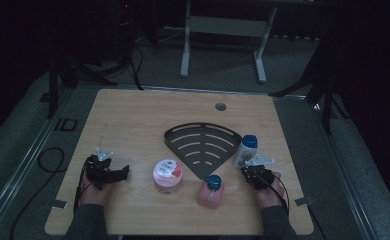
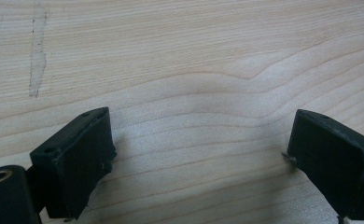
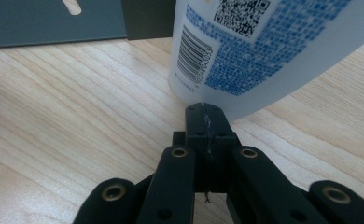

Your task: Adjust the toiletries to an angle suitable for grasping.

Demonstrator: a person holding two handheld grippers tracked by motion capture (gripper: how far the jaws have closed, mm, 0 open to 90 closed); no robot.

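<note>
My left gripper (image 1: 119,172) rests low over the table's front left, its jaws wide open over bare wood (image 2: 199,140) with nothing between them. My right gripper (image 1: 249,171) sits at the front right, and the right gripper view has its jaws pressed together with nothing held (image 3: 203,116). Its tip is right at the base of a white bottle (image 3: 245,51) with blue print and a barcode; whether they touch I cannot tell. That bottle (image 1: 245,150), blue-capped, stands at the right corner of a dark fan-shaped slotted rack (image 1: 200,145).
A round pink jar with a pale lid (image 1: 167,175) stands at the front centre. A pink bottle with a blue pump top (image 1: 210,192) is just right of it. A round cable hole (image 1: 220,106) lies near the table's far edge. A table frame stands on the floor beyond.
</note>
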